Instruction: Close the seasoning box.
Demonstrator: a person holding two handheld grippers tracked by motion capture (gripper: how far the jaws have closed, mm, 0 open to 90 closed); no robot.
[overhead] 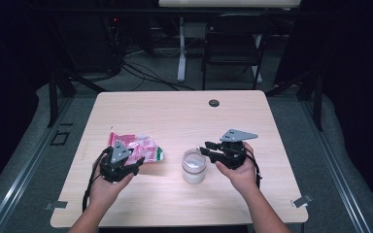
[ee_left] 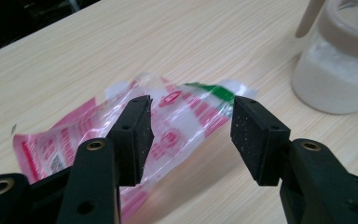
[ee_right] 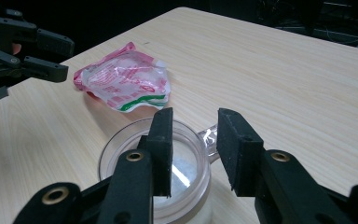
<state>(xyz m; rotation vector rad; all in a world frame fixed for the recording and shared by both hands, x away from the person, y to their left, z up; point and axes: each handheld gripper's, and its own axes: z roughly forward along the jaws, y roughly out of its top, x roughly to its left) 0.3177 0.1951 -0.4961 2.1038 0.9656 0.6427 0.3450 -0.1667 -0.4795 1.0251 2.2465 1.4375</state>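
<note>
A crumpled pink and white plastic bag (overhead: 138, 147) with a green edge lies on the wooden table (overhead: 175, 116), left of centre. My left gripper (overhead: 135, 164) stands open just short of the bag (ee_left: 182, 112), its jaws apart on either side of the bag's near end without touching it (ee_left: 191, 123). A clear jar (overhead: 194, 166) holding white powder stands uncovered to the bag's right. My right gripper (overhead: 204, 149) is open at the jar's right side. Its jaws hover over the jar's rim (ee_right: 116, 144), gripping nothing (ee_right: 193, 128). The bag (ee_right: 121, 81) lies beyond, with the left gripper (ee_right: 67, 58) at far left.
A black grommet hole (overhead: 214, 103) sits near the table's far edge. Behind the table stand a black folding chair (overhead: 233, 39) and a white desk leg (overhead: 181, 53) among floor cables. Metal clips (overhead: 301, 200) mark the near corners. The jar (ee_left: 340, 70) stands close to the bag's right.
</note>
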